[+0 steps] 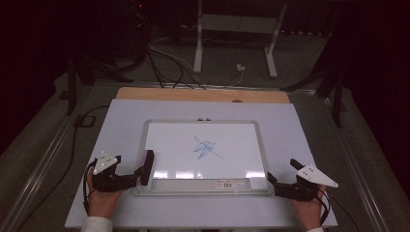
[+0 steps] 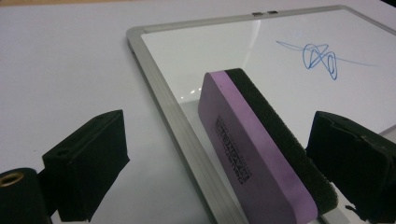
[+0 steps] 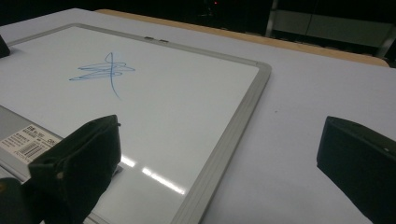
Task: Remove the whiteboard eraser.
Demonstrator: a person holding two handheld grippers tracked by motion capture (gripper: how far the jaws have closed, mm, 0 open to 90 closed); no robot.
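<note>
A whiteboard (image 1: 203,122) lies flat mid-table with a blue scribble (image 1: 205,147) near its centre. A purple eraser (image 1: 146,166) with a black felt face stands on edge at the board's near left corner. My left gripper (image 1: 140,176) reaches in from the left, and the eraser (image 2: 243,154) sits between its jaws. A gap shows between the left jaw and the purple side, while the right jaw is close to the felt. My right gripper (image 1: 282,171) is open and straddles the board's near right corner (image 3: 219,158). The scribble (image 3: 102,70) lies beyond it.
The board rests on a white sheet (image 1: 106,145) over a wooden tabletop (image 1: 193,94). A barcode label (image 1: 226,183) sits on the board's near tray. Cables (image 1: 164,63) and a white stand (image 1: 232,29) are on the floor beyond the table.
</note>
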